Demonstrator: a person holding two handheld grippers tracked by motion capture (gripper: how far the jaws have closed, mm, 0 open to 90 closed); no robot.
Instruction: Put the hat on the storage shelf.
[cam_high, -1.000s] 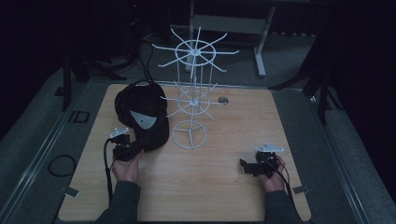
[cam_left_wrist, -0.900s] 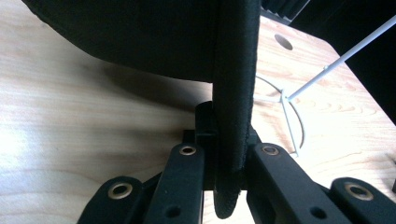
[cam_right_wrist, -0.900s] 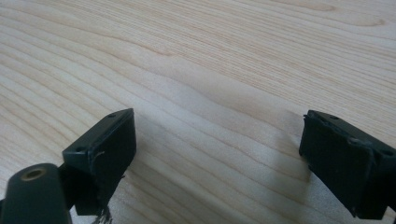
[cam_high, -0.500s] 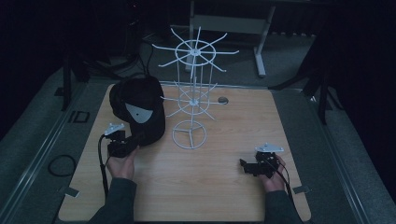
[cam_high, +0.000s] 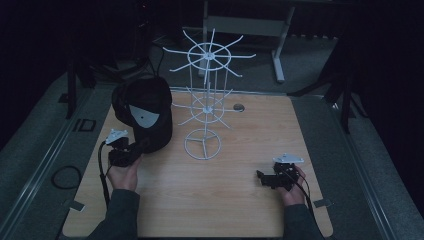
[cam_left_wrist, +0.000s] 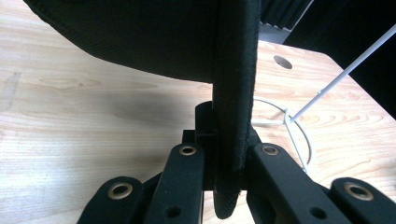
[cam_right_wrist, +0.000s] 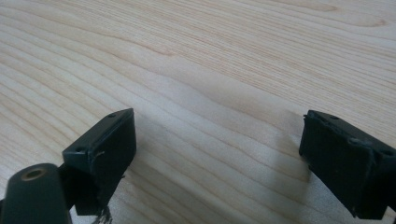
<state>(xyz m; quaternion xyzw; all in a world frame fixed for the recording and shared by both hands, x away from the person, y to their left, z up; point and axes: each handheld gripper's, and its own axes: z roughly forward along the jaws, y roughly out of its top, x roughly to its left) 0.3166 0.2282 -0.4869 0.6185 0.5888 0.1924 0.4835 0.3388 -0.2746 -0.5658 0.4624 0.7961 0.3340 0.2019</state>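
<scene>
Cap (cam_high: 145, 112) hangs pinched by its brim in the left hand-held gripper (cam_high: 131, 151), apparently bound for the rack (cam_high: 207, 100), while the right hand-held gripper (cam_high: 264, 179) rests released.

— Where am I looking from up top?
— Above my side of the table (cam_high: 240, 200), facing forward and down.
— And my gripper cameras?
— Each sits close along its jaws. The left one shares the white rack (cam_left_wrist: 299, 135) and tabletop with the high view; the right skims bare wood.
</scene>
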